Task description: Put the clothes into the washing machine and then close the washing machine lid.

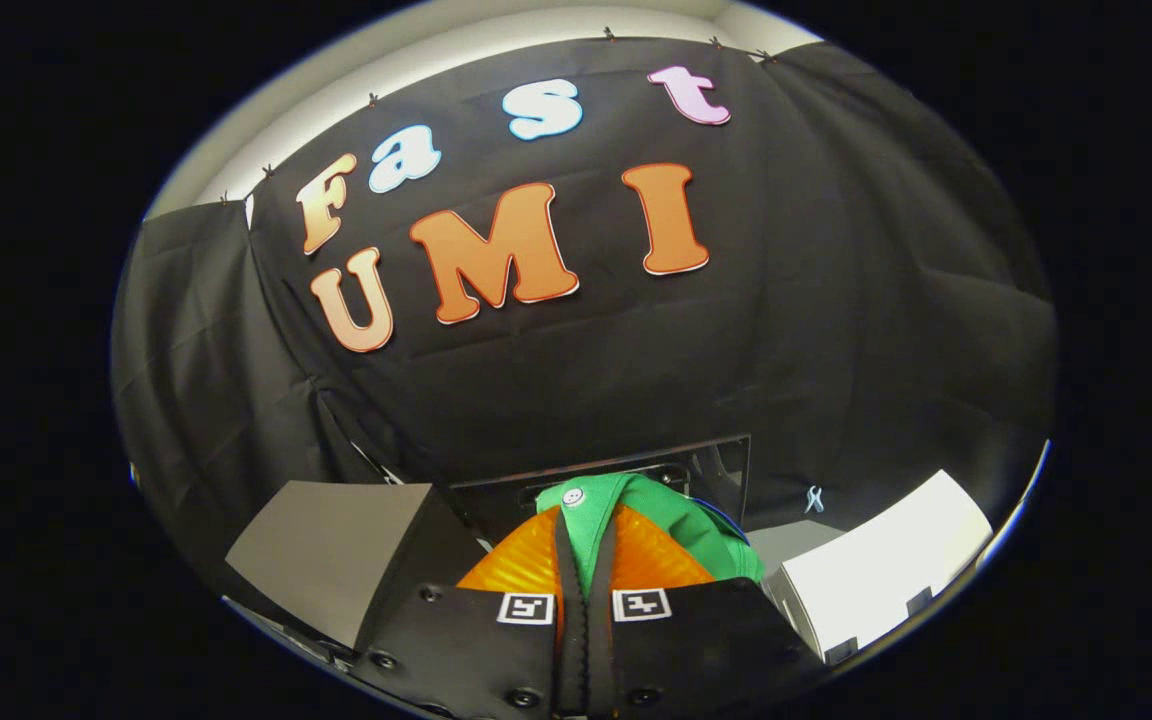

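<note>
I hold the gripper point(584, 560) pinched on a green garment point(636, 520), raised above the tabletop. Loading is not yet done; lid closing remains.

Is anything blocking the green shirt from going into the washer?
Nothing visible is. The gripper is shut on the green shirt, held up against the booth wall. The washer's opening can't be made out here.

Dim booth, lit from above; sharp focus, strong fisheye bending at edges, no glare.
</note>
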`<action>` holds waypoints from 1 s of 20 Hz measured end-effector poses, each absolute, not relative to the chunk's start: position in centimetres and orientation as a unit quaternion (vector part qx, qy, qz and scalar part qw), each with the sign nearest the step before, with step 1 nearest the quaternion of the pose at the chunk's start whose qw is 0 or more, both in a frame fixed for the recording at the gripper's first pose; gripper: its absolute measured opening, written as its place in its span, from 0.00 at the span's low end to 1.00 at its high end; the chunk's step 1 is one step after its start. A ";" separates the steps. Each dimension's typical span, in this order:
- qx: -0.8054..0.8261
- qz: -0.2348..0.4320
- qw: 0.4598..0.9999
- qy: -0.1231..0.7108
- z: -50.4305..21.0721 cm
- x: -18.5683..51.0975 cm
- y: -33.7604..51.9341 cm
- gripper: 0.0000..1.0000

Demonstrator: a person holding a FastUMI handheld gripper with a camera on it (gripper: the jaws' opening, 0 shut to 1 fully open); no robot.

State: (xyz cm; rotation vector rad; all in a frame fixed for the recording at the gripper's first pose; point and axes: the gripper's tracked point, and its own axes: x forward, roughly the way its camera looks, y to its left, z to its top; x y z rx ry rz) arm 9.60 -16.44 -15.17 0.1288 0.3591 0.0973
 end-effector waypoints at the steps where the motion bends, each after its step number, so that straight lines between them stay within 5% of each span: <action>1: 0.061 0.050 0.979 0.187 -16.3 9.9 -16.7 0.08; 20: 0.040 0.064 0.943 0.323 -38.5 14.8 -18.5 0.08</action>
